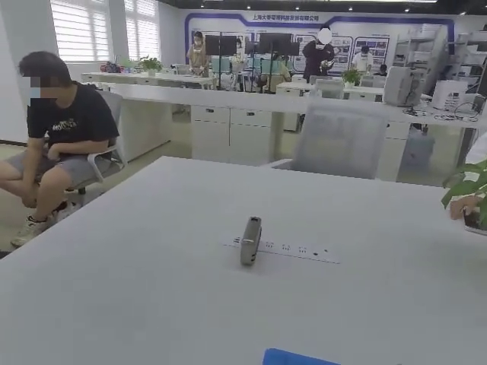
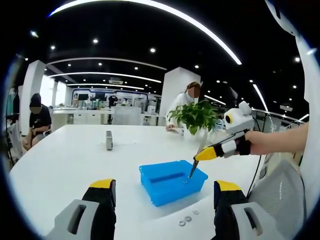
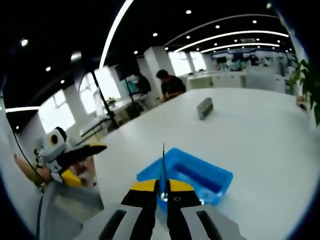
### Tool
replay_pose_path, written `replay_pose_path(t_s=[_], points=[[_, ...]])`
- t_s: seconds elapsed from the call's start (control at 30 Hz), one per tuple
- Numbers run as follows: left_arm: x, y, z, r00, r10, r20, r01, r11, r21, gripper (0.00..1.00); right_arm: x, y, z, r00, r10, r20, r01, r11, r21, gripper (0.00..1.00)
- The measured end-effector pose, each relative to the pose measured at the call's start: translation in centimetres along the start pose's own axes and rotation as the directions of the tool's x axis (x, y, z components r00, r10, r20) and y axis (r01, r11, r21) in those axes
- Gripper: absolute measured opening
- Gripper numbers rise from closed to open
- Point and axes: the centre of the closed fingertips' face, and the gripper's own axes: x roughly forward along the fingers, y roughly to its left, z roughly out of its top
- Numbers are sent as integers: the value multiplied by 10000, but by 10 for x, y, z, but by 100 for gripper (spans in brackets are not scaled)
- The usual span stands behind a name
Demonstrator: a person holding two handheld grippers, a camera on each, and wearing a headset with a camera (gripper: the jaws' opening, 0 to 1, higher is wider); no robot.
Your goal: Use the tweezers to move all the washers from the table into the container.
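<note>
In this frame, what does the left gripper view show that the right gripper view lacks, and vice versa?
Left gripper view: small metal washers on the white table before the blue plastic container, and the right gripper seen from the side. Right gripper view: the left gripper seen from the side, jaws open. Both: the container, the table, the thin metal tweezers clamped in the right gripper with their tip over the container, and the grey block.

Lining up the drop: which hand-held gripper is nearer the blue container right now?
Right. The right hand-held gripper holds the tweezers directly over the blue container. The left hand-held gripper sits back from it, jaws open, with washers on the table between.
</note>
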Motion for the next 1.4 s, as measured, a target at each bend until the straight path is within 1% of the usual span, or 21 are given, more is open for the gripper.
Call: replay_pose_path(t_s=[0.07,0.17,0.33,0.43,0.57,0.67,0.77,0.97,1.07,1.17,1.3,1.33,1.4], points=[[0,0,0,10000,19,5,-19,10000,5,82,4,-7,1,9999,-122,-65,123,9997,204,3],[0,1,0,10000,19,-19,-19,10000,-5,82,10,-16,2,9996,-234,-157,238,9993,280,3],[0,2,0,10000,73,-22,-73,10000,-16,81,23,-27,-4,9977,-414,-537,418,9991,53,3],[-1,3,-1,9999,98,-29,-98,9999,-43,81,29,-32,-9,9958,-531,-745,521,9985,-144,3],[-1,3,-1,9999,115,-41,-115,9999,-41,81,34,-36,-15,9932,-624,-985,604,9979,-234,3],[-1,4,-1,9999,126,-62,-126,9999,-49,81,36,-37,-19,9920,-663,-1076,638,9976,-271,3],[-1,3,-2,9999,113,-96,-114,9999,-37,81,37,-42,-25,9884,-824,-1276,779,9962,-397,3],[0,2,-3,9998,63,-176,-64,10000,-10,81,36,-41,-27,9873,-905,-1307,840,9950,-539,3],[0,1,-4,9997,46,-233,-46,10000,21,80,37,-41,-30,9878,-853,-1302,732,9928,-951,3],[0,1,-4,9997,38,-240,-37,10000,34,80,38,-37,-32,9880,-790,-1324,629,9906,-1215,3],[-1,0,-1,10000,36,-66,-35,10000,68,81,39,-34,-35,9851,-813,-1518,519,9807,-1887,3],[-1,0,-1,10000,29,-49,-29,10000,36,81,39,-32,-33,9863,-792,-1450,497,9792,-1966,3],[0,1,-2,9999,62,-99,-61,10000,26,81,39,-29,-33,9856,-781,-1500,454,9767,-2099,3]])
